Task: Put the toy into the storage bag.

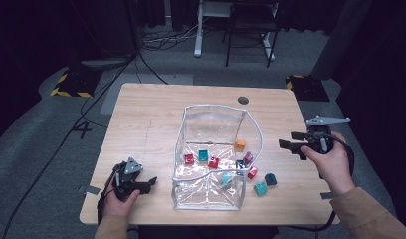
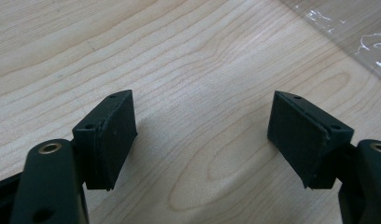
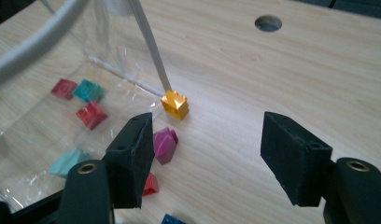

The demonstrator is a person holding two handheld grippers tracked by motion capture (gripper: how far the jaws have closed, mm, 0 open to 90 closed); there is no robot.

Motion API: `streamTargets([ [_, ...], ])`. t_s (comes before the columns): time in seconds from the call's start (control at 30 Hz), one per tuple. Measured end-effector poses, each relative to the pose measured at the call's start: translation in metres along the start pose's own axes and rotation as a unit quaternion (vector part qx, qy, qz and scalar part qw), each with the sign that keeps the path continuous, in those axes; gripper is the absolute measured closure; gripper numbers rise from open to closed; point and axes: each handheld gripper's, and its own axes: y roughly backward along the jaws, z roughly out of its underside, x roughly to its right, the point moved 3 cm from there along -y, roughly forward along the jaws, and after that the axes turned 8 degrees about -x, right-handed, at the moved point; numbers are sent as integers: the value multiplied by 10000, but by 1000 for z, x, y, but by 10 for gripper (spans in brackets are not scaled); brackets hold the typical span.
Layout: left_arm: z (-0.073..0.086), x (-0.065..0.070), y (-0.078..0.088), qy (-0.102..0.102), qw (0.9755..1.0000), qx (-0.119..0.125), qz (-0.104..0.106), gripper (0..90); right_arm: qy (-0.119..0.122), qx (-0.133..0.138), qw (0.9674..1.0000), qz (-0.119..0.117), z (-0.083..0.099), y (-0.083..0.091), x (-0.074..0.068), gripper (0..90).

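High view: I see red (image 1: 189, 159) and teal blocks (image 1: 203, 155) inside the clear plastic bag (image 1: 191, 124); my right gripper (image 1: 292, 145) and left gripper (image 1: 147, 183) both gape, nothing between their jaws.

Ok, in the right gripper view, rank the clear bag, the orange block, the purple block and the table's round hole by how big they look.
1. clear bag, by far the largest.
2. purple block and orange block: they look alike; the purple one lies nearer the camera and partly behind a jaw, so I won't rank them.
3. round hole, slightly smaller, but farthest away, so unsure.

High cam overlooks whole table (image 1: 141, 114); both tongs cams sit close above it, sharing tabletop.
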Motion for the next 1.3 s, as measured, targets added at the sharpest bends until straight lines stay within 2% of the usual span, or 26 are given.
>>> streamTargets([
  [0.1,0,0,0,3,10000,-1,3,240,-28,-66,10000,-20,11,-6,0,341],
  [0.2,0,0,0,6,10000,-1,5,240,74,-140,9999,37,23,-11,-5,335],
  [0.57,0,0,0,1,10000,-2,2,240,110,-395,9991,-55,58,-36,-15,314],
  [0.7,0,0,0,2,10000,-2,2,240,246,-474,9985,95,69,-45,-20,314],
  [0.83,0,0,0,1,10000,-2,2,240,260,-581,9980,21,79,-55,-24,313],
  [1.1,0,0,0,-3,10000,0,-2,240,229,-887,9958,80,98,-81,-20,314],
  [1.17,0,0,0,-15,10000,-3,-11,240,232,-913,9955,99,101,-86,-20,325],
  [1.3,0,0,0,2,10000,-2,2,240,429,-961,9943,160,107,-92,-23,420],
])
